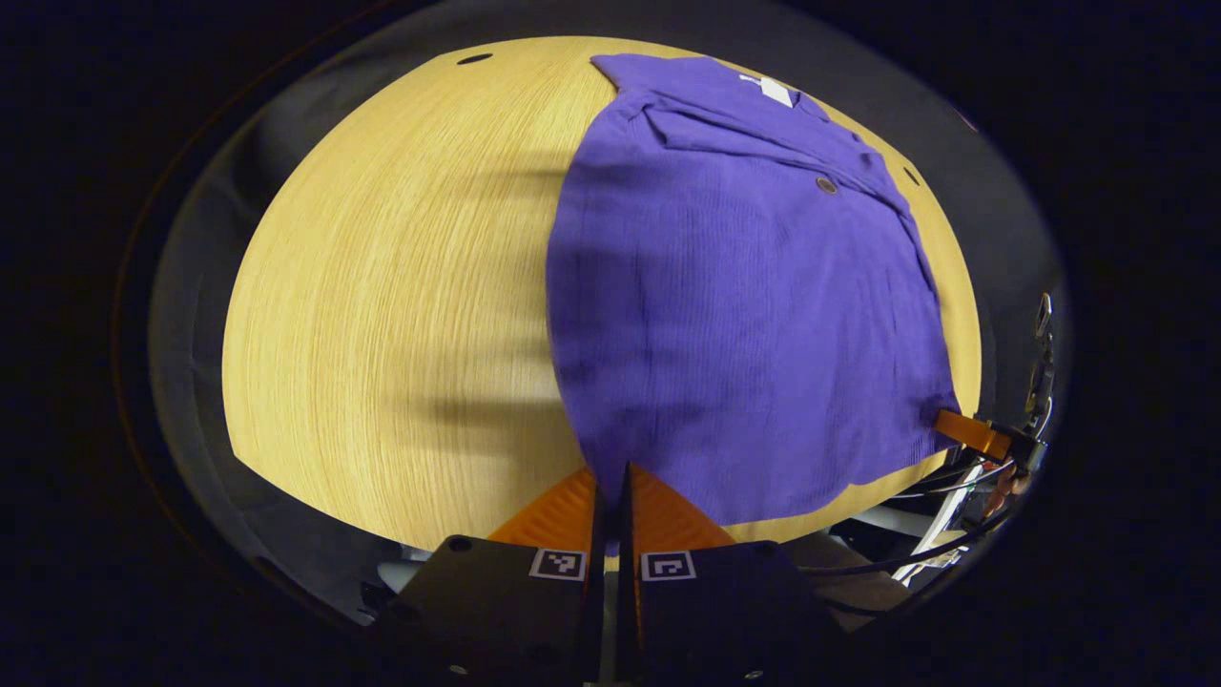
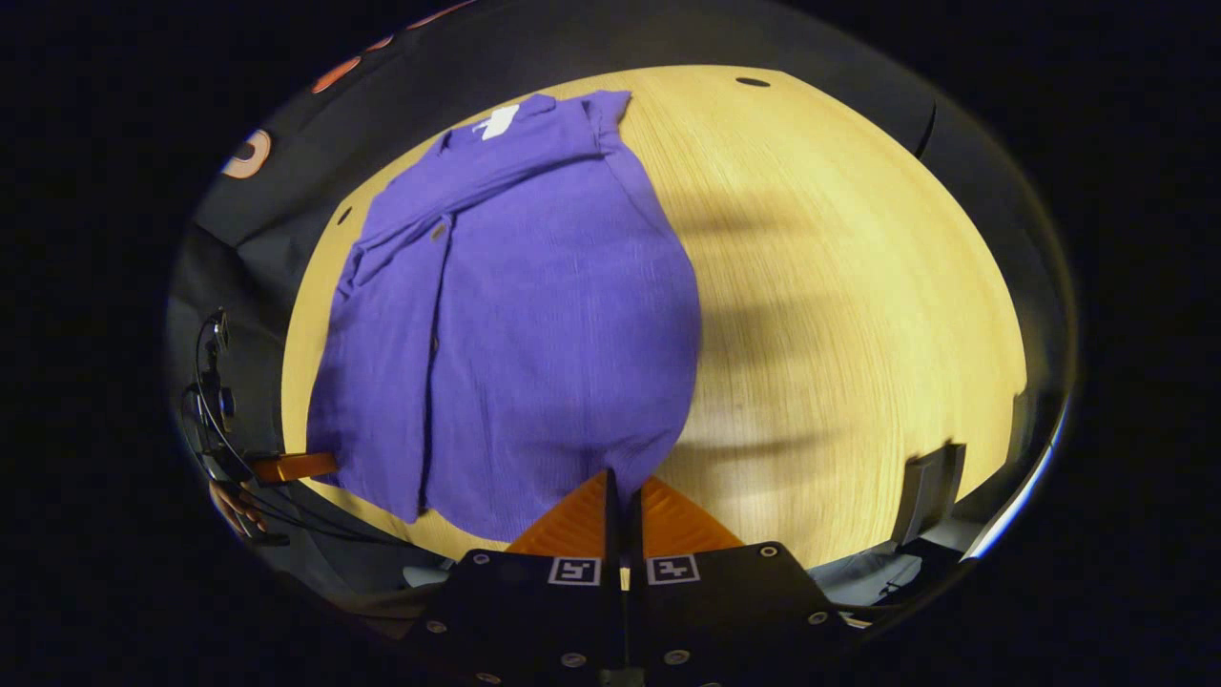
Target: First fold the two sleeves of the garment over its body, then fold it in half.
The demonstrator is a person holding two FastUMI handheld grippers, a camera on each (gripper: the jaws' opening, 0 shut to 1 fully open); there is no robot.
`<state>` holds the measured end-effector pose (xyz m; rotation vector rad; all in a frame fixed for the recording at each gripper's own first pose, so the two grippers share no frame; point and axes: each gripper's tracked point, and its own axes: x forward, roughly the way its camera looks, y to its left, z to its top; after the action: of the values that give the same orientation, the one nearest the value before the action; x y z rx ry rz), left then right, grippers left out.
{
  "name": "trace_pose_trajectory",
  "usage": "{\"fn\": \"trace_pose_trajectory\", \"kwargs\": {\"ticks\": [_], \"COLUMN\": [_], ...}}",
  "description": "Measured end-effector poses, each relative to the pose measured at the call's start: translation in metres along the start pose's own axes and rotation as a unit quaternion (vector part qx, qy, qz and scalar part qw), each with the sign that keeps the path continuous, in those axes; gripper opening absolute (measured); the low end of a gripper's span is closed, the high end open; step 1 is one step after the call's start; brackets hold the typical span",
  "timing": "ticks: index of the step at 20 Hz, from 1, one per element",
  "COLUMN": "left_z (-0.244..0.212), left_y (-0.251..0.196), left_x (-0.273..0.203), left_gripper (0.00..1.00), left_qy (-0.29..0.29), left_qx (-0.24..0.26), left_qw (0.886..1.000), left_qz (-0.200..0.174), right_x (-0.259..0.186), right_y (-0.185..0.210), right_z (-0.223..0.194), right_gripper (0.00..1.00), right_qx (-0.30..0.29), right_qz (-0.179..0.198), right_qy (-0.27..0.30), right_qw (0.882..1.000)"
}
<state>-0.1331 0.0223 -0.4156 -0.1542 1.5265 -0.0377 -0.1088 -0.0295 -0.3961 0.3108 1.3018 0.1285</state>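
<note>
On the table [image 1: 382,315] the purple garment [image 1: 744,315] lies flat, collar at the far end, hem toward me. Both sleeves look to me already folded over its body, so I judge the halving fold is what remains. I have the left hand-held gripper [image 1: 611,487] clenched on one hem corner and the right hand-held gripper [image 2: 622,491] clenched on the other, fingers pressed together with cloth between them, apparently placed to carry the hem up toward the collar. I see no containers anywhere on the table.
</note>
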Motion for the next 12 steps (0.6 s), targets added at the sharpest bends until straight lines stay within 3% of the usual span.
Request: {"fn": "trace_pose_trajectory", "kwargs": {"ticks": [4,12], "left_z": [0.028,0.114], "left_y": [-0.014,-0.048], "left_x": [-0.031,-0.092], "left_gripper": [0.07,0.07], "left_qy": [-0.035,-0.103], "left_qx": [0.011,0.059], "left_qw": [0.999,0.992], "left_qz": [-0.018,-0.032], "right_x": [-0.029,-0.069], "right_y": [0.025,0.055], "right_z": [0.035,0.106], "right_gripper": [0.03,0.03], "right_qx": [-0.009,-0.054], "right_qz": [0.035,0.055], "right_qy": [-0.028,-0.072], "right_qw": [0.999,0.994]}}
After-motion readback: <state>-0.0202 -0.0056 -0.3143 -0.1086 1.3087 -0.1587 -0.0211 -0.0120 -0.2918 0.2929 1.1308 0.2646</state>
